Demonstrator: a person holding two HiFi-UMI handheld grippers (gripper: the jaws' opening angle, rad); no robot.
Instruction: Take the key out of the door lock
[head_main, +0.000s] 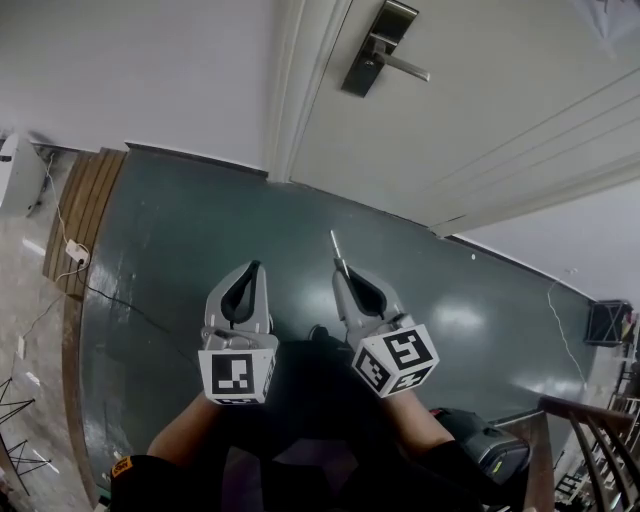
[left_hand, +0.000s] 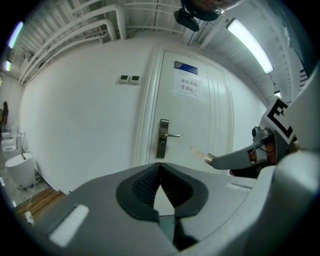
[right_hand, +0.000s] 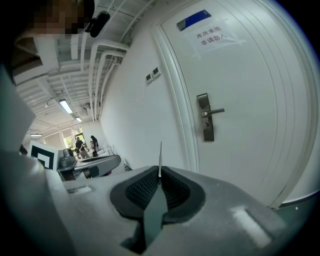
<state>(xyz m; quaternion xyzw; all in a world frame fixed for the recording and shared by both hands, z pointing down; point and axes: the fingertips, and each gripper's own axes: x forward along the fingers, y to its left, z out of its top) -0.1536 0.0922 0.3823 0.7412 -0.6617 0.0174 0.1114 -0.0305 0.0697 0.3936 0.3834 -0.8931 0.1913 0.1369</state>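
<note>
The key (right_hand: 160, 158) is being pinched between the right gripper's (head_main: 344, 268) fully closed jaws, well apart from the lock (head_main: 374, 50) at its 12 o'clock. At 9 o'clock, the left gripper (head_main: 254, 268) is being held with jaws together, empty.

A paper notice (right_hand: 216, 36) on the door (right_hand: 260, 130) seemingly reads "库房重地 非请勿入".

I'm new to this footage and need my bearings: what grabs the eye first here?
The thin silver metal key stands out, pinched in the right gripper and pointing toward the white door. On that door, the dark metal lock plate with lever handle sits well apart from it. The left gripper is shut, empty.
</note>
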